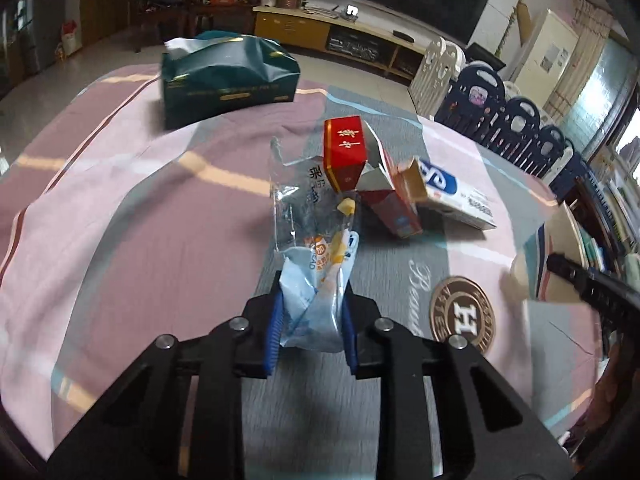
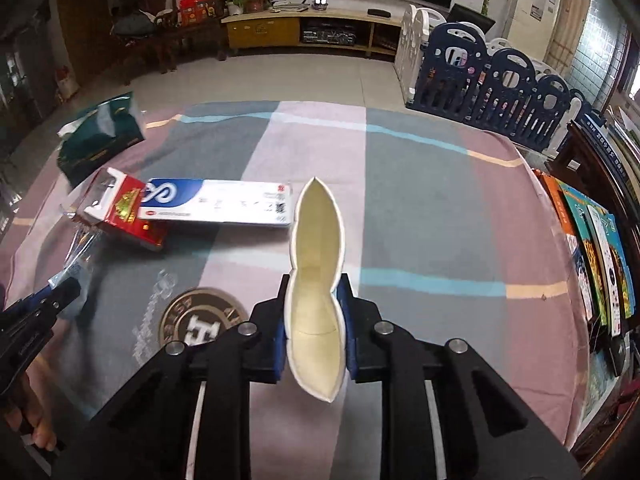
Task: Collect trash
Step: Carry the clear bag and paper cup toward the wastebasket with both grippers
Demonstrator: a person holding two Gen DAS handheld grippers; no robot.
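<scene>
Left tongs (image 1: 312,300): clenched on a crumpled plastic snack wrapper (image 1: 316,248), light blue at the pinched end, clear with orange and yellow print farther out; the wrapper stands up from between the blue pads.
Right tongs (image 2: 314,312): clenched on a paper cup (image 2: 316,264), squeezed flat so its cream inside shows as a narrow pointed slot; the rim points away from the tongs.
Trash ahead of the left tongs: a red cigarette pack (image 1: 346,152) with its lid open, a second red pack (image 1: 394,210) lying just right of it, and a blue-and-white toothpaste box (image 1: 452,196) touching that one, its end flap open.
Same pile from the right tongs: it lies ahead and to the left, toothpaste box (image 2: 218,206) lengthwise, one red pack (image 2: 128,216) overlapping its left end.
Tissue box (image 1: 228,76): dark green, far ahead-left of the left tongs, near the far edge of the counter, well apart from the pile.
Counter (image 2: 420,208): covered with a pink-and-grey cloth with a round emblem (image 1: 464,314) just right of the left tongs.
Open room: bare cloth ahead and right of the right tongs up to the far edge; bare cloth left of the left tongs.
Right edge: books (image 2: 600,256) lie beyond the counter's right edge, near the right tongs' side.
Beyond the far edge: open floor, then a playpen fence (image 2: 500,88).
</scene>
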